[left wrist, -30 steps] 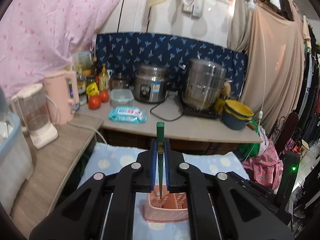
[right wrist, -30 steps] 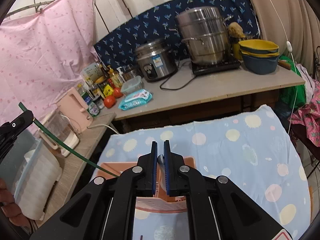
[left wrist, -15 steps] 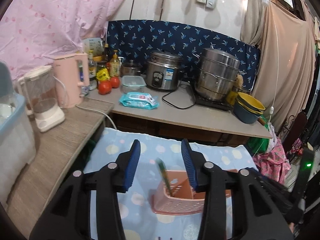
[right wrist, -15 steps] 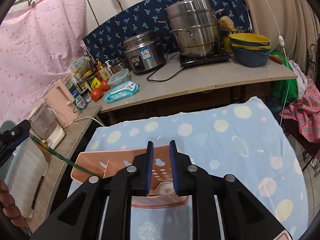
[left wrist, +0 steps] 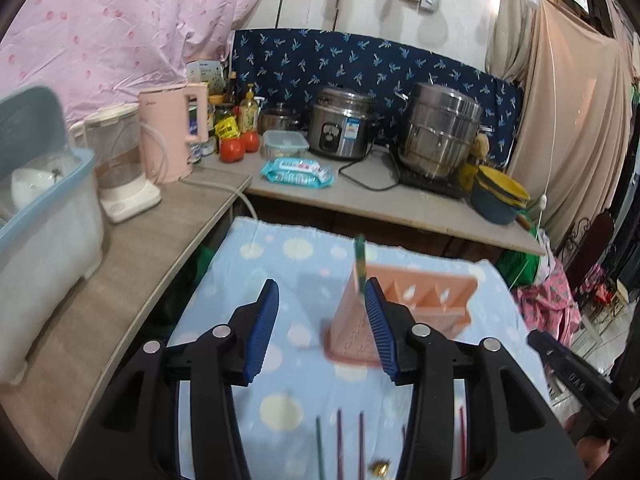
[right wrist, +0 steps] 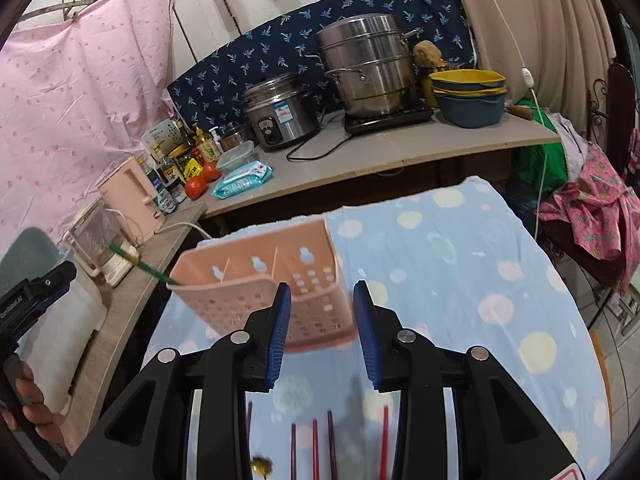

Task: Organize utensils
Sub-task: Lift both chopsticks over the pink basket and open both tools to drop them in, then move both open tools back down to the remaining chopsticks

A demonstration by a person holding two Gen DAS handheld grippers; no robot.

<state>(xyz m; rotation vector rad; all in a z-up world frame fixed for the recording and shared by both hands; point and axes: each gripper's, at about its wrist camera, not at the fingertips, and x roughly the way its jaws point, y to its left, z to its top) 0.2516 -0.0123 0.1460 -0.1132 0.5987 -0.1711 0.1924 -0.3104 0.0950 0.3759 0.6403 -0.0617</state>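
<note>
Left gripper [left wrist: 320, 320]: jaws apart, nothing between the pads. Right gripper [right wrist: 322, 322]: jaws opening, also empty, with the caddy [right wrist: 264, 292] seen through the gap but clear of both pads.

I see the pink caddy standing on the blue dotted cloth [right wrist: 460, 264], ahead of both grippers. It has three compartments and perforated walls. One green chopstick [left wrist: 360, 258] stands in its end compartment, leaning out over the rim toward my left side.

More chopsticks [right wrist: 316, 448], red and dark purple, lie flat on the cloth below the right gripper, roughly parallel and pointing toward the caddy. The left view shows another green one [left wrist: 319, 446] lying among them. A small gold item by them is too blurred to identify.

My left hand [right wrist: 30, 404] shows at the frame edge.
</note>
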